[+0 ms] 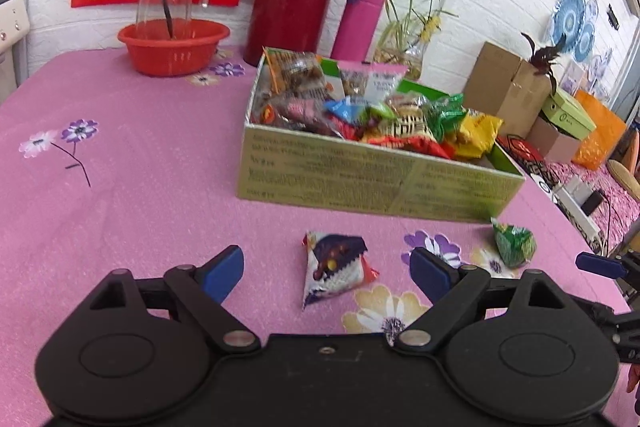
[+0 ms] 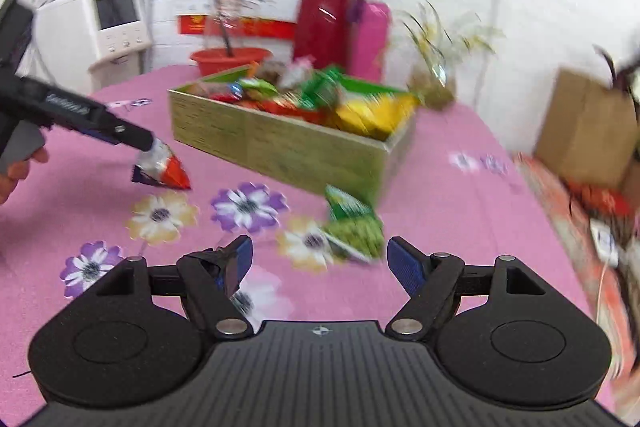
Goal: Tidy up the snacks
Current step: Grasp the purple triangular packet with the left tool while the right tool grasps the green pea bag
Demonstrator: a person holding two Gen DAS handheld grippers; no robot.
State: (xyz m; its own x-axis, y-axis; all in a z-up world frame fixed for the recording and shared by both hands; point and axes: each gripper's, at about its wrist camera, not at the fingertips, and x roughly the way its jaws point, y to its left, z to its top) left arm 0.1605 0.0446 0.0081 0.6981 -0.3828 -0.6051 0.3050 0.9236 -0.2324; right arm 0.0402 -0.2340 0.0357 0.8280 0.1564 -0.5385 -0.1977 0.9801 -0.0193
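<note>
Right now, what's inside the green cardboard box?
The green cardboard box is heaped with snack packets in red, yellow, green and blue wrappers, rising above its rim. Whatever lies beneath the top layer, and the box floor, is covered.

no readable text: print on green box (image 1: 360, 183) side blurred; snack packet (image 1: 404, 131) lettering illegible.

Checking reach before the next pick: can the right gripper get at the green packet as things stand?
Probably yes. The right gripper is open, the green packet lies on the cloth just ahead of its fingers, and nothing sits between them. The box stands behind it.
</note>
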